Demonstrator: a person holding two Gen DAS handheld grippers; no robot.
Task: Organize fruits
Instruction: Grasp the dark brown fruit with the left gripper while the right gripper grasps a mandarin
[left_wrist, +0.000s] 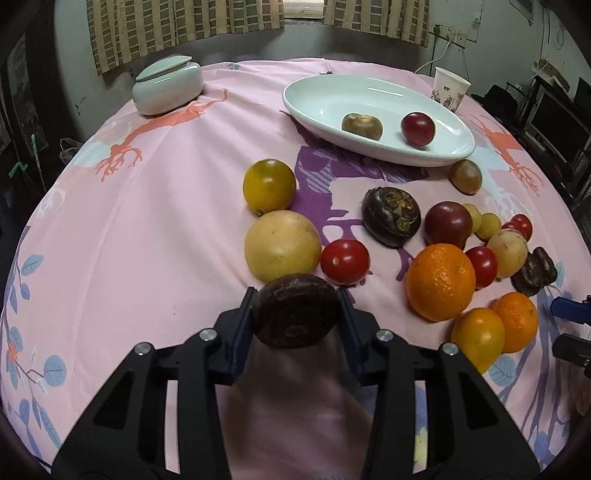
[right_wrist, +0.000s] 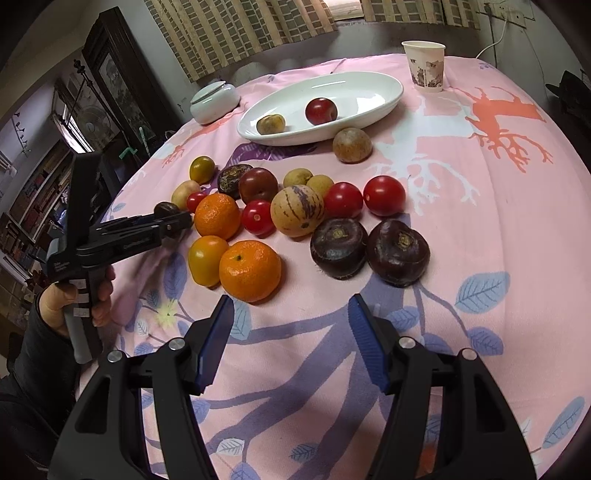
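Dark fruit clamped in the left gripper (left_wrist: 295, 317)

White dish (left_wrist: 306, 107) lies ahead toward the table's far edge; right gripper (right_wrist: 291, 347) gapes empty.

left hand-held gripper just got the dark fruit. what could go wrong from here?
1. The left hand-held gripper holds the dark round fruit only at its fingertips; the smooth skin could slip on lifting.
2. The pale yellow fruit and cherry tomato sit right beside it and may roll if bumped.
3. The white oval dish is shallow, so a dropped fruit might knock the plum or roll out.
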